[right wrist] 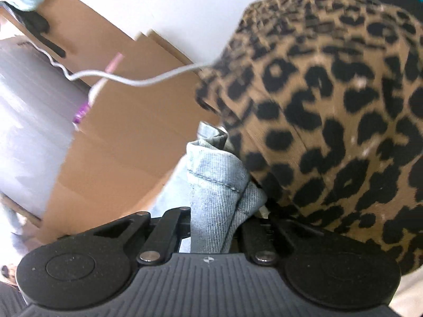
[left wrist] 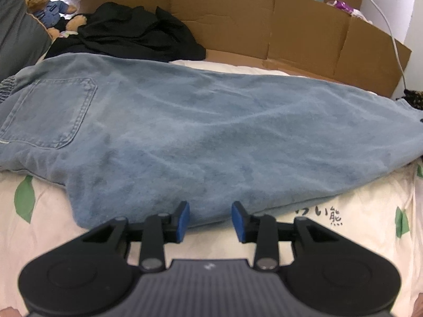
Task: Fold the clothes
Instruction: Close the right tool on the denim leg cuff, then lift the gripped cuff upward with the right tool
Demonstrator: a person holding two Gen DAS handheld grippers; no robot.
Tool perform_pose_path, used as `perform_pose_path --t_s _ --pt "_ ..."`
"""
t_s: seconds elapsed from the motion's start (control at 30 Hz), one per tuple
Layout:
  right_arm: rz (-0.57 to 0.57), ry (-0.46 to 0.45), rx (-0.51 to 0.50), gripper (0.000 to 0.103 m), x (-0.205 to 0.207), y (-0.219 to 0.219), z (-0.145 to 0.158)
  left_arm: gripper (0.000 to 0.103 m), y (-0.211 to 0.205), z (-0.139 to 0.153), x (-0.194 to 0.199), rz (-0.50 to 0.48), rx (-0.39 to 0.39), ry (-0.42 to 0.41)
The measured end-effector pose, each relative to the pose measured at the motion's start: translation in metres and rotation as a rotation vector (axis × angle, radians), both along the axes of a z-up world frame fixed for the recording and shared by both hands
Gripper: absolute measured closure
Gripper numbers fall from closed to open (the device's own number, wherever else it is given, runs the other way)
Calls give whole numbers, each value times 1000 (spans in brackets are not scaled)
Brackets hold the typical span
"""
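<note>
Folding pale blue denim jeans (left wrist: pixel 201 132) laid flat across the leaf-printed white bed sheet (left wrist: pixel 357 211), hem end lifted first.

Spread lengthwise beside the crumpled black garment (left wrist: pixel 132 34) and brown cardboard wall (left wrist: pixel 304 31). Right gripper (right wrist: pixel 214 227) clamped tight on the stitched hem cuff (right wrist: pixel 219 182), hard against a leopard-print cloth (right wrist: pixel 330 105); risk of snagging that cloth along. Left gripper (left wrist: pixel 210 219) partly open, fingers (left wrist: pixel 183 218) empty over the near edge; unpinned denim could slide, skewing the fold.

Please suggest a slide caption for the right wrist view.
Right gripper shut on a light blue denim hem, beside a leopard-print fabric.
</note>
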State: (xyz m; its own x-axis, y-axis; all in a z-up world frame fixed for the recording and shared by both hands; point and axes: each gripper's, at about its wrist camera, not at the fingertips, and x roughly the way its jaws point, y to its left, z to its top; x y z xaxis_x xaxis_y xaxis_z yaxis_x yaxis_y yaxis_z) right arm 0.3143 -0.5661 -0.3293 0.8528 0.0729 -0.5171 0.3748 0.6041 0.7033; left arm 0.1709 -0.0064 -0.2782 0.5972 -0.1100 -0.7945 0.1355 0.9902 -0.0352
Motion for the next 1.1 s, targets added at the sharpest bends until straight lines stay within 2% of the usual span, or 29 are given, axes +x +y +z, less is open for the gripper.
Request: perform_pose_path --t_s 0.2,0.37,0.53,0.8,0.9,1.1 --pt "8 -95 19 99 -22 3 36 65 5 7 0 19 -34 -13" --pt "-15 -118 56 99 -53 1 65 64 7 19 -1 12 -55 -45" --pt "-38 -132 85 99 -91 -2 82 63 15 22 1 5 -59 -40" --pt "-55 -144 119 99 -163 -4 86 60 37 24 3 15 -62 -29" --pt "-87 -147 177 99 -186 -4 84 60 45 25 9 21 -65 -30" --pt "-126 -135 159 99 -233 -13 90 60 52 32 17 24 -80 -46"
